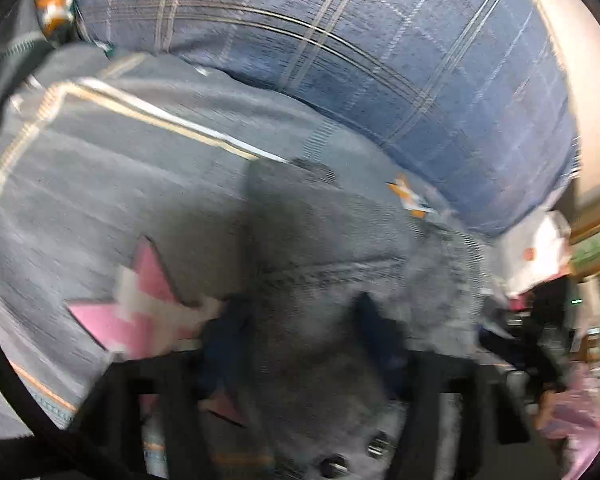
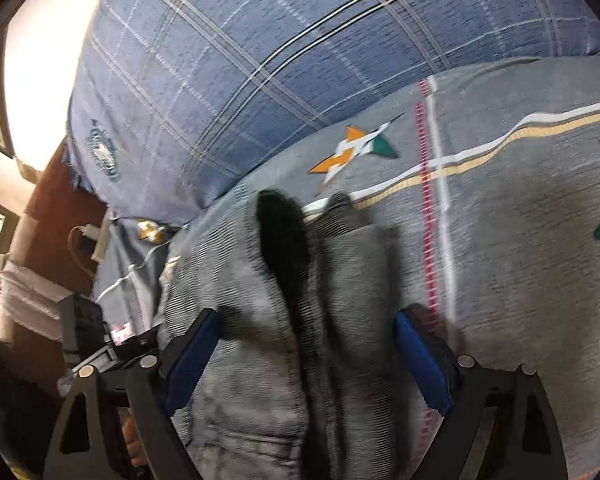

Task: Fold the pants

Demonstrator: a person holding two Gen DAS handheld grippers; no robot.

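Note:
The grey pants [image 2: 260,340] lie bunched on a grey patterned bedsheet [image 2: 520,240], legs pointing away from me, a dark leg opening at the far end. My right gripper [image 2: 304,344] is open, its blue-padded fingers [image 2: 420,364] standing on either side of the pants. In the blurred left wrist view the pants [image 1: 320,280] fill the lower middle, with metal buttons near the bottom. My left gripper [image 1: 300,332] has its dark fingers on both sides of the fabric; the blur hides whether it grips.
A large blue plaid pillow [image 2: 260,60] lies at the far end of the bed, also in the left wrist view [image 1: 380,60]. The bed's left edge has a charger and cable [image 2: 92,240]. Clutter lies beyond the bed's right edge [image 1: 540,260].

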